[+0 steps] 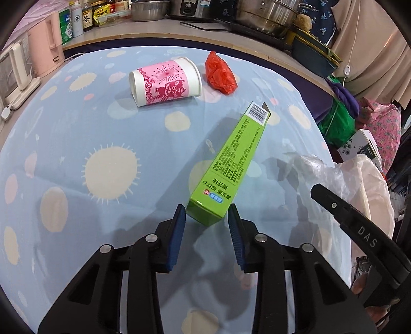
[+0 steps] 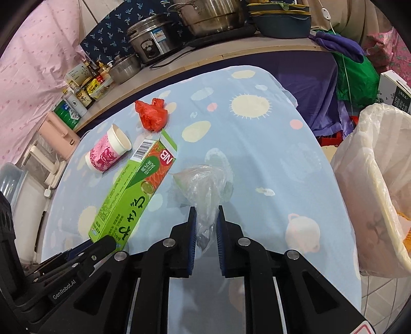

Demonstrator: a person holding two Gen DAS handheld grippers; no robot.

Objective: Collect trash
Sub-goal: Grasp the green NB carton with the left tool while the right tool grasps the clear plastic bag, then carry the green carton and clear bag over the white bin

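Left tool (image 1: 206, 209): blue pads narrowed onto the near end of a long green carton (image 1: 231, 164), which is lifted at an angle, barcode end pointing away over the blue sun-patterned cloth (image 1: 110, 177) covering the counter. Right tool (image 2: 206, 219): pads drawn nearly together, pinching the tail of a crumpled clear plastic bag (image 2: 203, 187); the bag's bulk bunches out beyond the fingertips, above the cloth. Paper cup (image 1: 165, 81), white with a pink printed band: lying on its side on the cloth, far side, mouth toward the red item. Crumpled red plastic bag (image 1: 220, 73): resting on the cloth just beside the cup's mouth. Waste bin (image 2: 380, 190), cream rim, lined with a translucent white bag: standing off the right edge of the counter, near the right tool. Background shelf: steel pots (image 2: 213, 15), a rice cooker (image 2: 154, 38), bottles and tins (image 2: 84, 87).
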